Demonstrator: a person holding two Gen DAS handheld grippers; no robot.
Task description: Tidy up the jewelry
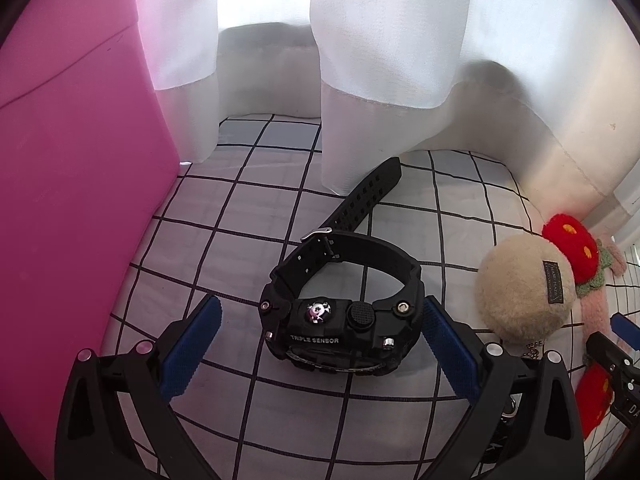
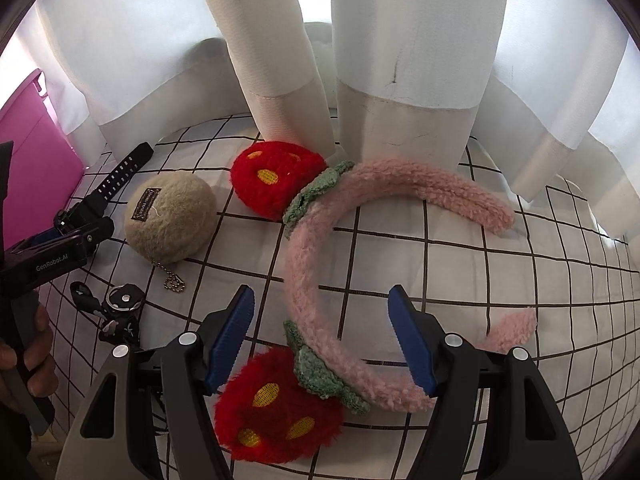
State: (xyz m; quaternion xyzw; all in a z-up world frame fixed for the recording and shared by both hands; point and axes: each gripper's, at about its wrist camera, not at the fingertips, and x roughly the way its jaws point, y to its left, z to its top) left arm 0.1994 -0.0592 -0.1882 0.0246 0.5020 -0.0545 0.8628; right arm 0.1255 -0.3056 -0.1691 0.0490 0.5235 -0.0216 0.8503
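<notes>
The left gripper (image 1: pixel 320 344) fingers are spread wide around the chunky black plastic wristwatch (image 1: pixel 340 320); the right gripper (image 2: pixel 320 336) fingers are held open over the fluffy pink strawberry headband (image 2: pixel 316 264), beside the beige plush ball keychain (image 2: pixel 170 218).

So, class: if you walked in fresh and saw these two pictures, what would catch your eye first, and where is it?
Probably the fluffy pink headband with red strawberry pompoms, curving across the checked cloth before the open right tool. Next, the chunky black watch between the open left tool's fingers, with a pink box to its left.
</notes>
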